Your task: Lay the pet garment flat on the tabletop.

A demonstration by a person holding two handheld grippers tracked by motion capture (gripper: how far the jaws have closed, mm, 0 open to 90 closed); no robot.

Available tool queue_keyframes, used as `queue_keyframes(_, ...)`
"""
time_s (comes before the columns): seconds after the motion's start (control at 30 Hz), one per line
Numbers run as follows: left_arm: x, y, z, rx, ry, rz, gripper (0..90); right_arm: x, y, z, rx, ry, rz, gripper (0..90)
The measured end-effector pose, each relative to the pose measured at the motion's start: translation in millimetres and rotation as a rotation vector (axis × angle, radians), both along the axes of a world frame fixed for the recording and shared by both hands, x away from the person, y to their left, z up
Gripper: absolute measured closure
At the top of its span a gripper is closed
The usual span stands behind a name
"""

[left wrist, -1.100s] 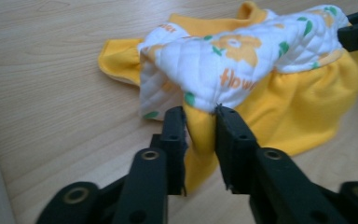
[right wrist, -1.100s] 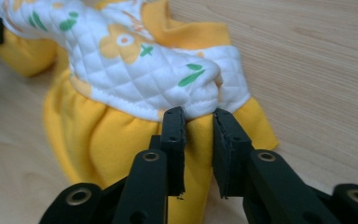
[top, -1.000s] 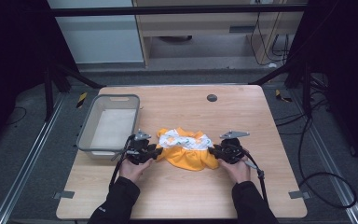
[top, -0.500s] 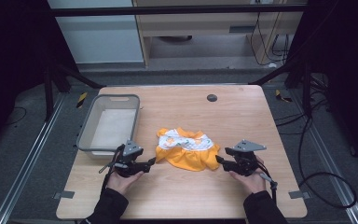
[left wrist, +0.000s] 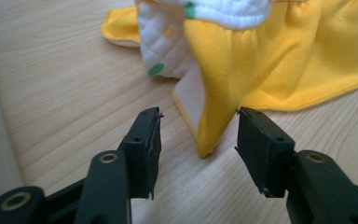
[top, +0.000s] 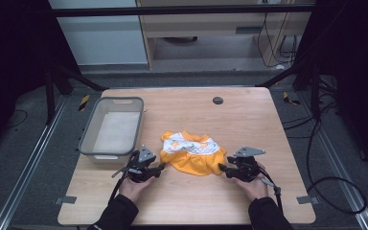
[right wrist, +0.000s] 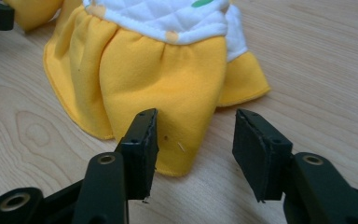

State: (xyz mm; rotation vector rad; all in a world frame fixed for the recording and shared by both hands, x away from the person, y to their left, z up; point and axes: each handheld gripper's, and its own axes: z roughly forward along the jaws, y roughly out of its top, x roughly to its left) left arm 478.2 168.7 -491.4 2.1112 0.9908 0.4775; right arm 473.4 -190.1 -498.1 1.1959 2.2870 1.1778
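Note:
A small yellow garment [top: 194, 160] with a white quilted top lies flat near the middle of the wooden table [top: 249, 124]. My left gripper [top: 162, 166] lies low at its left corner. In the left gripper view a yellow corner tip [left wrist: 207, 135] sits between the jaws of the gripper [left wrist: 198, 123], and the pads do not press on it. My right gripper [top: 222, 167] is at the garment's right corner. There a fold of the yellow hem [right wrist: 182, 135] lies between the jaws of the gripper [right wrist: 195, 126], touching the left pad only. Both pairs of jaws have just been closing.
A grey plastic bin [top: 88, 139] stands at the table's left, close beside my left hand. A small black round disc [top: 217, 100] is set in the far part of the tabletop. Bare wood lies right of the garment and along the near edge.
Both grippers let go of the garment's sides, drew back toward the near edge and apart, then came in low to its lower corners. The garment has stayed put.

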Motion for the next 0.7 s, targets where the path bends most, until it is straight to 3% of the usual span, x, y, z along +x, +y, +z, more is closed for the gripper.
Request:
queue_keyframes(0.23, -0.7, -6.2, -1.1, 0.005, 0.024, -0.030, 75.8, -0.2, 5.9, -2.1, 0.002, 0.028, 0.048, 70.4)
queue_keyframes(0.3, -1.4, -5.3, 0.7, -0.013, 0.030, -0.040, 85.2, -0.7, 6.4, -0.4, 0.008, 0.049, 0.056, 83.5)
queue_keyframes(0.47, -5.3, 1.1, 11.9, -0.073, 0.033, -0.048, 86.5, -4.0, 5.2, 7.7, 0.016, 0.027, 0.068, 86.6)
queue_keyframes(0.5, -9.0, 5.7, 19.8, -0.097, 0.031, -0.057, 86.5, -7.9, 2.4, 14.5, 0.046, 0.018, 0.076, 86.7)
queue_keyframes(0.7, -27.9, 21.0, 41.0, -0.166, 0.025, -0.088, 86.6, -24.8, -7.5, 34.0, 0.100, -0.026, 0.102, 86.8)
